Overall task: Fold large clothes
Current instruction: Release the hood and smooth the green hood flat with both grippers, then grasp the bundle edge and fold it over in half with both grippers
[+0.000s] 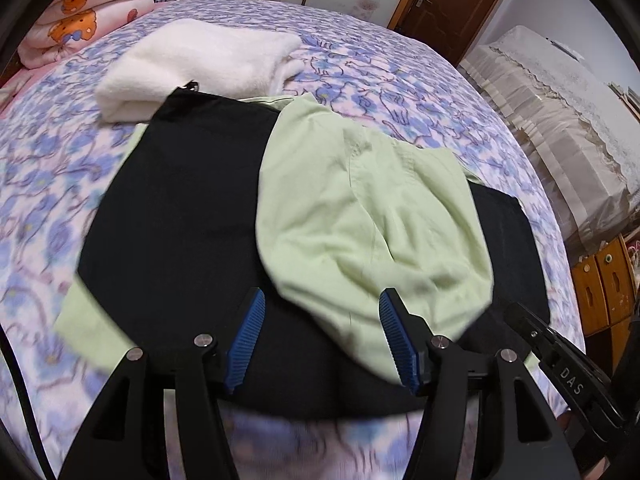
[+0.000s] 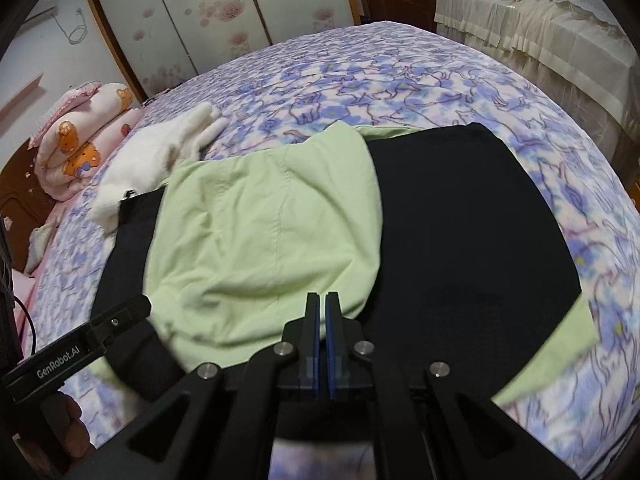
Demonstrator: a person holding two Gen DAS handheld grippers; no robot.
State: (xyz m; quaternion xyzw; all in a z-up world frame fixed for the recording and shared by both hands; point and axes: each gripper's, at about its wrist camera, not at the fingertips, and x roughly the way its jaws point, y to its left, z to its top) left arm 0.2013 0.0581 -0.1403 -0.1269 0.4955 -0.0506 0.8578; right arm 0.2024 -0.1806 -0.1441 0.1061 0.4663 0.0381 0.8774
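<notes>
Green top [image 1: 372,216] soft, wrinkly, pale green, bunched in heap. Lies on black cloth [image 1: 176,216], flat and wide, in middle of bed [image 1: 400,76]. Green bits peek out from under black cloth at corners. Black cloth runs long way side to side across bed; green heap runs from near edge toward far side. White fluffy towel [image 1: 192,60] folded behind, touching black cloth. Left gripper [image 1: 322,340] fingers apart, nothing between. Right gripper [image 2: 322,336] fingers together, holding nothing.
</notes>
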